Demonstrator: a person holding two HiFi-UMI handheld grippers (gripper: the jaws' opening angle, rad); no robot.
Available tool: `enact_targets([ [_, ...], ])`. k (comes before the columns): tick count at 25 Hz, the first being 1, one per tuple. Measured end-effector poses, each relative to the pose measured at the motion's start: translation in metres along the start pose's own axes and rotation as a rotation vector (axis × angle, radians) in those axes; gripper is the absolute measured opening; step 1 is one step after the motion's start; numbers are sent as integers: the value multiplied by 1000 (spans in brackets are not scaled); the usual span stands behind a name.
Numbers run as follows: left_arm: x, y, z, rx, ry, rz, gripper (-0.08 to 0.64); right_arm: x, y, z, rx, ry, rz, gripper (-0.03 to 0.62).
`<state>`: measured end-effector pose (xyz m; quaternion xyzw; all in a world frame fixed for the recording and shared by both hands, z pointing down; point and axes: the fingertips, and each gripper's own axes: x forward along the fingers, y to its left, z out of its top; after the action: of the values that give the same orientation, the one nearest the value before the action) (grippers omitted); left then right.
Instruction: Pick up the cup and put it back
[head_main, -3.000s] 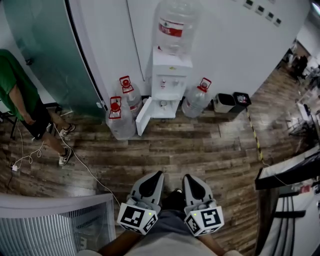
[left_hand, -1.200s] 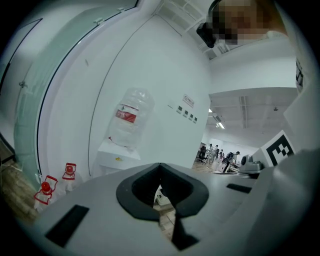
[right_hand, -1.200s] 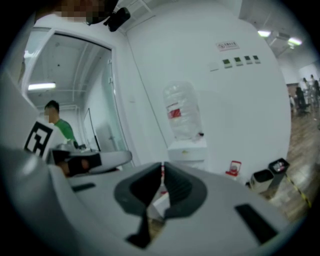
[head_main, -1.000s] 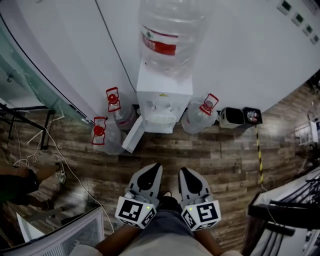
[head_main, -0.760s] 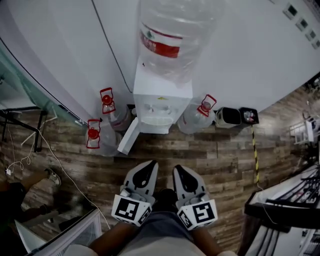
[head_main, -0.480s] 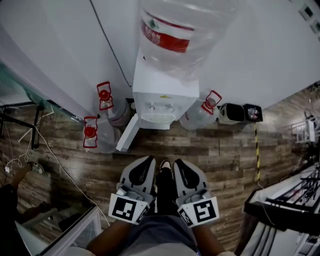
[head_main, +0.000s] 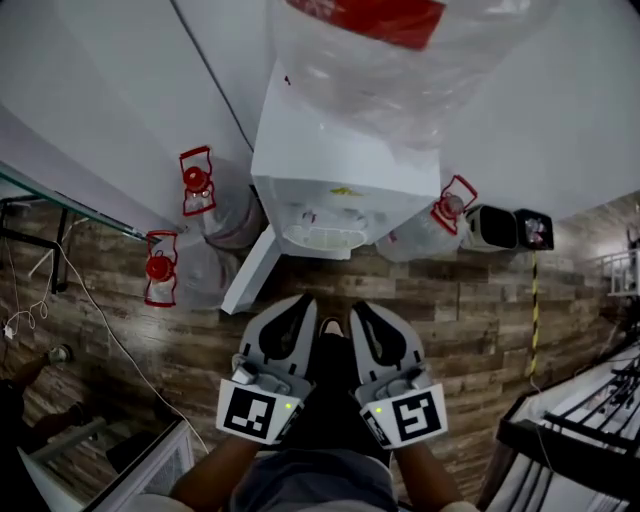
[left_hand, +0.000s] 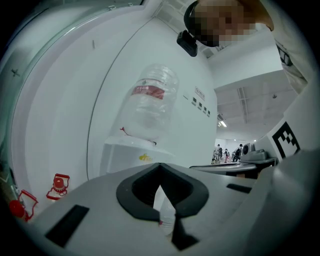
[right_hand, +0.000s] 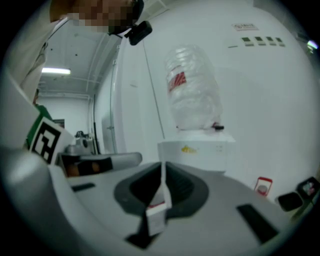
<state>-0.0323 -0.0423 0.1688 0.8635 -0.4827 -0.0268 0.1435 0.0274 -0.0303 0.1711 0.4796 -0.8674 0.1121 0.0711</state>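
Note:
No cup shows in any view. A white water dispenser (head_main: 340, 180) with a large clear bottle (head_main: 400, 60) on top stands against the wall straight ahead; it also shows in the left gripper view (left_hand: 125, 155) and the right gripper view (right_hand: 200, 150). My left gripper (head_main: 300, 305) and right gripper (head_main: 362, 310) are held side by side close to my body, a short way from the dispenser's front. Both are shut with nothing between the jaws, as the left gripper (left_hand: 161, 170) and right gripper (right_hand: 162, 167) show in their own views.
The dispenser's lower cabinet door (head_main: 248, 272) hangs open to the left. Spare red-capped water bottles (head_main: 160, 268) (head_main: 455, 195) stand on the wooden floor at both sides. Two small bins (head_main: 492, 228) sit to the right. A cable (head_main: 100, 320) trails at left, a desk edge (head_main: 580, 440) at right.
The dispenser has come much closer and now fills the upper view. Both grippers stay shut and side by side. The person in green at left is out of sight.

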Motion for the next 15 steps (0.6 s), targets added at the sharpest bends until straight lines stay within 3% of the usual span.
enact_targets([
  [15, 68, 87, -198, 11, -47, 19, 6, 83, -88, -191, -65, -41, -15, 25],
])
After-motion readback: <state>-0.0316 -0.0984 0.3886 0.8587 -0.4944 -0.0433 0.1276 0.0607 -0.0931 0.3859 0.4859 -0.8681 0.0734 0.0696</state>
